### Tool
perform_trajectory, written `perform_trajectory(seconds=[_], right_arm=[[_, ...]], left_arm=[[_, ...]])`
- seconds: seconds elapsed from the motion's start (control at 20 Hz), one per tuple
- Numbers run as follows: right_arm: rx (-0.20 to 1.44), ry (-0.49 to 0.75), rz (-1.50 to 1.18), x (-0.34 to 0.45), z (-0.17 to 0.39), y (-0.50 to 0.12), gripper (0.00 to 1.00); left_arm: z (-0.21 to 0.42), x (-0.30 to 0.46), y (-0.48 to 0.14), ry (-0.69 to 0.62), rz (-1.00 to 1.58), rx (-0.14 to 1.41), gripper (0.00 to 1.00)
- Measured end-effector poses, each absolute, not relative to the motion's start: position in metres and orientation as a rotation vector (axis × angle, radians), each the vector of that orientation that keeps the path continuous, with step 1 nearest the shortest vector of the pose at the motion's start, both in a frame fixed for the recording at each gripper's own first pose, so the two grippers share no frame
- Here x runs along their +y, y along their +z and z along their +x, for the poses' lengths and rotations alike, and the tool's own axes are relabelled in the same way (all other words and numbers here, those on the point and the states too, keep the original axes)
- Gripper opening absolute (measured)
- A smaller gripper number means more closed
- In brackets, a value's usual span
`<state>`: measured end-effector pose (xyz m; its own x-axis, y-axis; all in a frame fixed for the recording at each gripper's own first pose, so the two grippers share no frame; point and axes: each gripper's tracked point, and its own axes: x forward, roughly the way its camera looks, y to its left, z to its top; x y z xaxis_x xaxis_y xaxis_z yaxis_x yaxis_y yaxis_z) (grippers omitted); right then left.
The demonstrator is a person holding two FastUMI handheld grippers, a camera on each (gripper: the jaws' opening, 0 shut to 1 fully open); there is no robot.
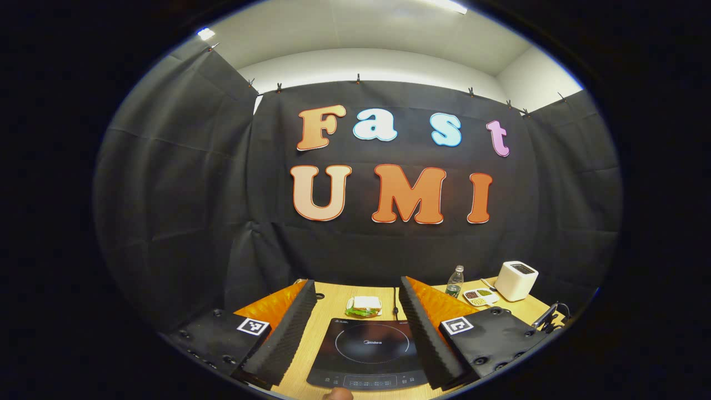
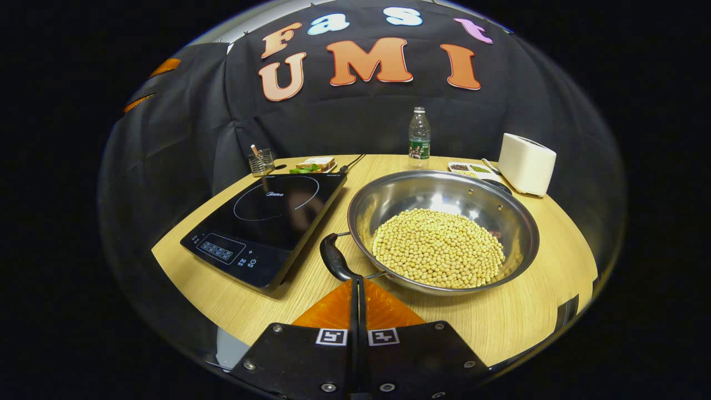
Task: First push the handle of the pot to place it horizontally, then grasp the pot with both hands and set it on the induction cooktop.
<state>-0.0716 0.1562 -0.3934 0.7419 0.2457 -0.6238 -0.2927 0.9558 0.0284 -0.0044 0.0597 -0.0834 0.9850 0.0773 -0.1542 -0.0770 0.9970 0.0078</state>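
Pressed together, the right gripper [image 2: 356, 283] is seen just at the pot's handle [image 2: 335, 258], which points toward the camera. The bean-filled pot [image 2: 444, 230] sits beside the cooktop [image 2: 266, 222]. The left gripper [image 1: 355, 328] is spread apart above the cooktop.

A staged recording booth dressed as a kitchen corner: black cloth [image 1: 183, 183] is clipped up as walls under a plain white ceiling [image 1: 377, 39]. Ahead of the closed right gripper [image 2: 357, 289] a round wooden table [image 2: 533, 311] carries an induction cooktop [image 2: 266, 222] ahead to its left, a steel pot [image 2: 489, 222] of beans [image 2: 439, 247] just ahead, and beyond them a toaster [image 2: 526, 164], a water bottle [image 2: 419, 139] and a sandwich [image 2: 314, 164].
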Motion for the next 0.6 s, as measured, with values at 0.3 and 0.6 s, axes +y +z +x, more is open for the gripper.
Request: perform_trajectory(seconds=[0.3,0.6], right_arm=[[0.670,0.303,-0.060,0.165,-0.064,-0.393,0.00],[0.669,0.304,-0.042,0.177,-0.054,-0.395,0.00]], left_arm=[[-0.009,0.063,-0.081,0.088,-0.002,0.152,0.98],[-0.011,0.067,-0.076,0.099,0.002,0.138,0.98]])
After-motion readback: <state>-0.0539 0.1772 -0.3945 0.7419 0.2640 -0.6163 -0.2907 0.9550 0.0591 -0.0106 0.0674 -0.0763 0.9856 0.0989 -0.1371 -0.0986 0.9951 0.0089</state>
